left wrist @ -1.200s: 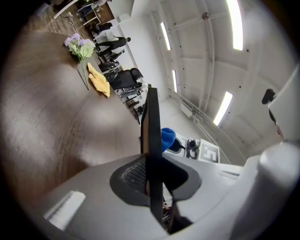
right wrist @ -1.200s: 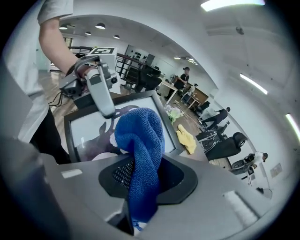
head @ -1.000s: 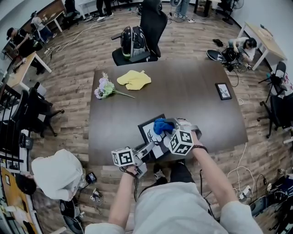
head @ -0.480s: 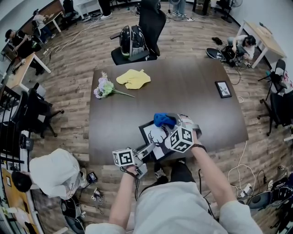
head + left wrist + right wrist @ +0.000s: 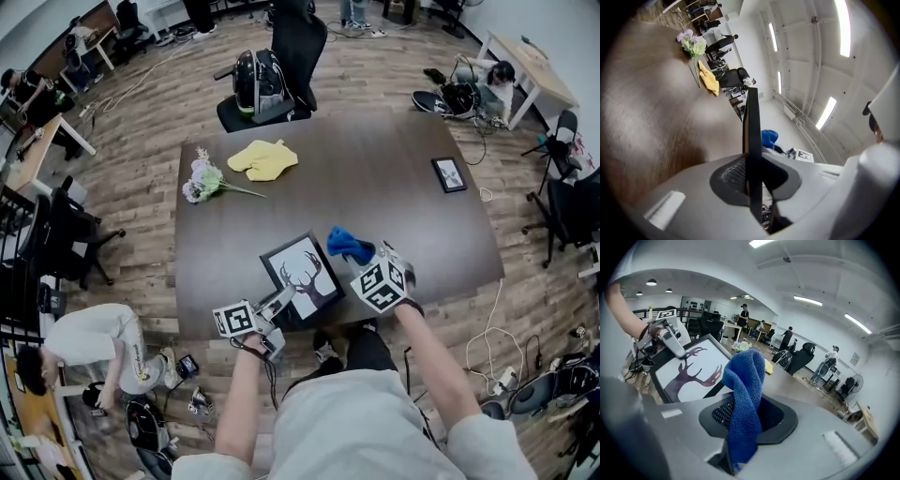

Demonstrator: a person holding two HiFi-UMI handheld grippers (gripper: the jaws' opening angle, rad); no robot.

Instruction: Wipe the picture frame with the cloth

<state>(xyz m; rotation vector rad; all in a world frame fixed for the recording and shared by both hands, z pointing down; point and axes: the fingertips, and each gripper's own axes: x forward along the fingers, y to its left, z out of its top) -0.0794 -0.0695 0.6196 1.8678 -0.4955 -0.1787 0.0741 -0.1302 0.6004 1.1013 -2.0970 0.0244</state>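
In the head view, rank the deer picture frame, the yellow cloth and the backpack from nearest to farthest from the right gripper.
1. Deer picture frame, just left of the right gripper, at the table's near edge.
2. Yellow cloth, far left part of the table.
3. Backpack, on the chair beyond the table.

Open office, plank floor, strip lighting

Brown wood-plank floor [image 5: 141,178] runs across the whole room; a large dark brown table [image 5: 375,197] stands in the middle; a black office chair [image 5: 298,42] sits at its far side; a light wooden desk [image 5: 534,75] stands at the upper right and another desk [image 5: 36,155] at the left edge; more black chairs [image 5: 58,234] stand near the left side; loose white cables [image 5: 492,347] trail on the floor at the lower right; long ceiling strip lights [image 5: 842,28] glow on a white ribbed ceiling; the far wall [image 5: 815,331] is white.
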